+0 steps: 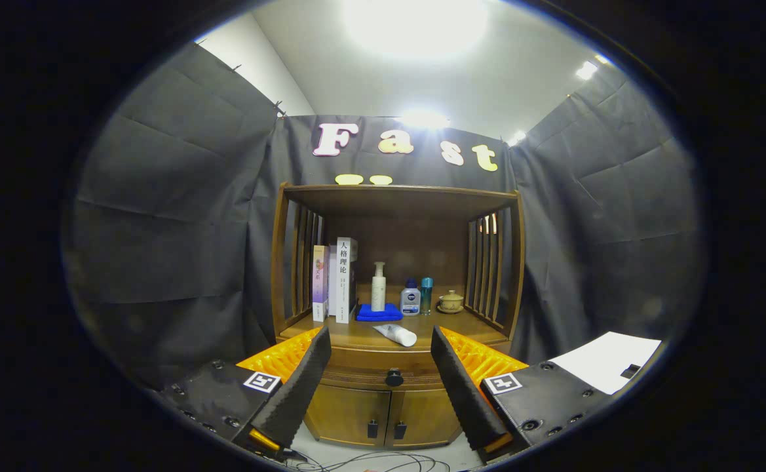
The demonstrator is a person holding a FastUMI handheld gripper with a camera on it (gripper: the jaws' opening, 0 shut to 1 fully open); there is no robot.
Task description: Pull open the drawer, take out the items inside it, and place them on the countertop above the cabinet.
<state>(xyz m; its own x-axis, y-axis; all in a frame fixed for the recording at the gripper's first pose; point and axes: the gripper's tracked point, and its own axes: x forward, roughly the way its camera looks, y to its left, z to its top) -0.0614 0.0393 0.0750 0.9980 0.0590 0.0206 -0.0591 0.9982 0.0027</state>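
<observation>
Wooden cabinet [383, 406] faces you, its drawer [383, 375] shut, knob [394, 377] between your gripper's [381, 387] spread, empty fingers. On the countertop [356, 337], a white tube [396, 335] lies near the front edge.

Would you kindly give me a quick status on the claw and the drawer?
Claw open, holding nothing. Drawer shut, knob between the fingers, beyond them. White tube lying on the countertop above. Path to knob clear.
</observation>
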